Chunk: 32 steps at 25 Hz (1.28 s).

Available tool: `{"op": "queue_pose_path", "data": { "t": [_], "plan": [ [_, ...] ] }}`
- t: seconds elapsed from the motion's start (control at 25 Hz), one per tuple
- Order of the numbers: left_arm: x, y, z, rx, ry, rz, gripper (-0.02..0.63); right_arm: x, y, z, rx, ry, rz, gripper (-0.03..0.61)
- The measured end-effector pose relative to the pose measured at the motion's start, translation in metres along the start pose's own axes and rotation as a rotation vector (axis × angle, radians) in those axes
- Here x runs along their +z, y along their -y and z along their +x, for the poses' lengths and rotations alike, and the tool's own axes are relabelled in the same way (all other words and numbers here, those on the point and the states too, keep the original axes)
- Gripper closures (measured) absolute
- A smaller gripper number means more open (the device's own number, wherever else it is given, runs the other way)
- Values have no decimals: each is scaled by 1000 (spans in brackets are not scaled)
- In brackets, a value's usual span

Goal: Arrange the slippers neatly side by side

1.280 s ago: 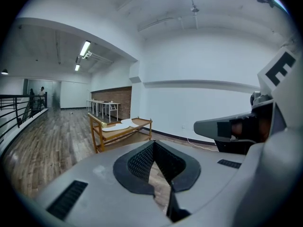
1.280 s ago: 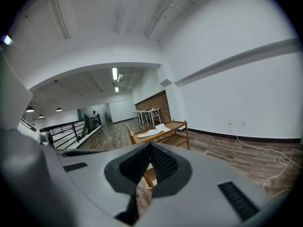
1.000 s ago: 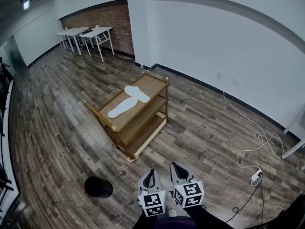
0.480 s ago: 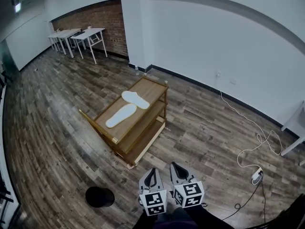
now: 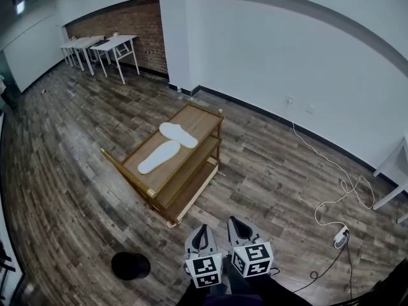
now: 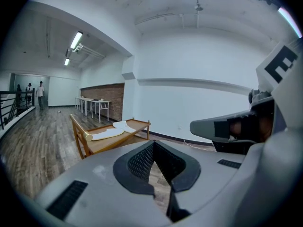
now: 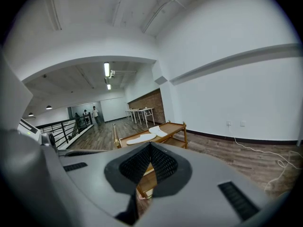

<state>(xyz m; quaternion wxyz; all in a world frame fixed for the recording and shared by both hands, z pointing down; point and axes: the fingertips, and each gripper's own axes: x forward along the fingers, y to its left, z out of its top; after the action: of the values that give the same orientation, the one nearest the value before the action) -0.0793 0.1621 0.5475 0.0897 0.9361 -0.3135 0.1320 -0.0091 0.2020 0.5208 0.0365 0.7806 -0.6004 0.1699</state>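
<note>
Head view: two white slippers lie on the top shelf of a wooden rack [image 5: 203,118] just left of the frame's centre, on a dark plank floor [image 5: 76,171]. The near slipper [image 5: 159,157] has its long axis running from lower left to upper right, along the length of the shelf. The far slipper [image 5: 179,134] is angled against it, its long axis running from upper left to lower right. The near one's upper-right end appears to touch the far one's side, so the pair forms a sideways V rather than lying parallel. Toe and heel cannot be told apart from here.

At bottom centre, well apart from the rack, a person holds both tools low and side by side. The left gripper [image 5: 203,229] and right gripper [image 5: 233,223] both point up-frame toward the rack. In the left gripper view the jaws are pressed together with nothing between them, and the slippers show at centre left beyond. The right gripper view shows that tool's jaws closed and empty too, with the slippers just above the jaw tips.

A black round object [image 5: 131,266] sits on the floor at lower left. A white cable [image 5: 331,190] trails to a power strip [image 5: 342,236] at lower right. White tables [image 5: 115,43] stand before a brick wall [image 5: 127,21] at upper left.
</note>
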Motion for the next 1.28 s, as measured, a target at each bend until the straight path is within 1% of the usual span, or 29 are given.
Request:
{"op": "queue_pose_path", "data": {
  "t": [0.32, 0.8, 1.0, 1.28],
  "plan": [
    [17, -12, 39, 55, 1, -4, 614, 18, 20, 39, 41, 4, 0, 580],
    [57, 1, 129, 121, 15, -2, 614, 63, 85, 107, 118, 13, -10, 580],
    [59, 11, 156, 147, 5, -20, 614, 70, 108, 121, 144, 6, -17, 580],
    [64, 24, 186, 158, -2, -19, 614, 76, 139, 138, 142, 3, -1, 580]
  ]
}}
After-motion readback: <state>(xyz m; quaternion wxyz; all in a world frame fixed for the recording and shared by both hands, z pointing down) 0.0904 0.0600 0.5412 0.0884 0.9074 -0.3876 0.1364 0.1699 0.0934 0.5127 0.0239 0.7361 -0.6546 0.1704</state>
